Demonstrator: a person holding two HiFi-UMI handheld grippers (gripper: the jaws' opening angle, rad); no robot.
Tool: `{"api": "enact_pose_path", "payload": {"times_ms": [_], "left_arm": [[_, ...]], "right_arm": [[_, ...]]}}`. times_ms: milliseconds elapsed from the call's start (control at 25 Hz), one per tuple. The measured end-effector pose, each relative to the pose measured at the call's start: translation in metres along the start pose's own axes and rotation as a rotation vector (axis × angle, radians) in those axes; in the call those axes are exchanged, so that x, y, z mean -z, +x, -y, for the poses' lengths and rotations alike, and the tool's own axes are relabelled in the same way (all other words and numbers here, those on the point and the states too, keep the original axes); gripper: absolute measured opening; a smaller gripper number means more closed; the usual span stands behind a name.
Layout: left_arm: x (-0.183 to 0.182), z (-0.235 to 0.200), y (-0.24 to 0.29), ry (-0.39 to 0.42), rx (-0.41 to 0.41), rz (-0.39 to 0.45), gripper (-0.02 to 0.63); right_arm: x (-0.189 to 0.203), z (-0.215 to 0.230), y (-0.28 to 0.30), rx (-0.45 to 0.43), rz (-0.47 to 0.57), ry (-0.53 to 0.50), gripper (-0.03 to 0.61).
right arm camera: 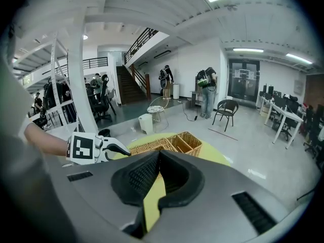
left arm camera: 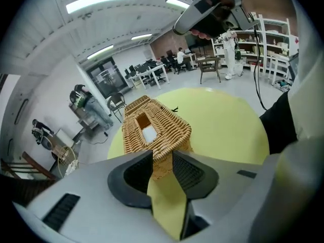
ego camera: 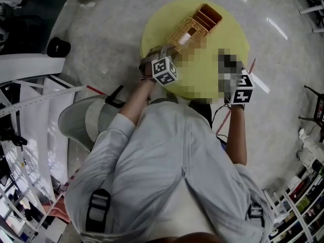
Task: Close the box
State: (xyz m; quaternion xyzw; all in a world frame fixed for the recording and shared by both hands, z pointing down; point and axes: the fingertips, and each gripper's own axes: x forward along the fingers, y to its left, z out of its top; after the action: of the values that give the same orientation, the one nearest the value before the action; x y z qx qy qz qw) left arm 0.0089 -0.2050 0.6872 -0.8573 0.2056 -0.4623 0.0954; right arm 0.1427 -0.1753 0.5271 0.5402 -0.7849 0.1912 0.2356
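**A:** Where do we have the box (ego camera: 195,27)?

**B:** It's in the upper middle of the head view, lying slantwise on the round yellow table (ego camera: 223,34). Its near end points down and left, toward us. In the left gripper view it sits in the centre, just above the jaws.

**A:** And our left gripper (left arm camera: 163,158)?

**B:** Its jaws stand apart, and the near wicker end of the box shows in the gap between the tips. We don't see the pads pressing on it, so we'd call that no grip. We reckon it sits at that end because that's where the lid (left arm camera: 169,120) gets handled.

**A:** Is the lid down?

**B:** It looks so to us. It lies flat over the near part, and a rectangular slot (left arm camera: 146,128) in it shows something pale inside. The compartments (ego camera: 210,16) at the far, upper-right end are uncovered, and we can't tell whether any lid belongs over them.

**A:** Our right gripper (right arm camera: 157,156)?

**B:** Its jaw tips are together with nothing between them. It hangs at the right side of the table, well apart from the box. We judge it's held out of the way so the left has room.

**A:** So what's left?

**B:** Little, we think, perhaps only a check that the lid sits flush.
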Motion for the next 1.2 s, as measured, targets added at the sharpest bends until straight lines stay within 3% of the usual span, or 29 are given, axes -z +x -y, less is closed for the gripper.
{"api": "enact_pose_path", "payload": {"times_ms": [280,480,600,800,1080,1200], "left_arm": [[0.000,0.002,0.001,0.001,0.044,-0.002,0.143],[-0.003,0.004,-0.006,-0.142,0.144,0.007,0.163],[-0.009,-0.003,-0.018,-0.218,0.153,0.016,0.135],[-0.035,-0.036,-0.046,-0.347,0.083,0.085,0.054],[-0.110,-0.108,-0.101,-0.530,-0.094,0.340,0.032],[-0.141,-0.135,-0.127,-0.562,-0.160,0.444,0.029]], "right_arm": [[-0.001,0.001,0.002,-0.012,-0.005,0.004,0.023],[-0.008,0.012,-0.001,-0.017,0.011,0.006,0.023],[-0.018,0.023,-0.007,-0.013,0.029,-0.001,0.023],[-0.049,0.044,-0.022,0.009,0.089,-0.040,0.023],[-0.111,0.071,-0.049,0.015,0.221,-0.130,0.023],[-0.137,0.078,-0.059,0.009,0.262,-0.184,0.023]]}}
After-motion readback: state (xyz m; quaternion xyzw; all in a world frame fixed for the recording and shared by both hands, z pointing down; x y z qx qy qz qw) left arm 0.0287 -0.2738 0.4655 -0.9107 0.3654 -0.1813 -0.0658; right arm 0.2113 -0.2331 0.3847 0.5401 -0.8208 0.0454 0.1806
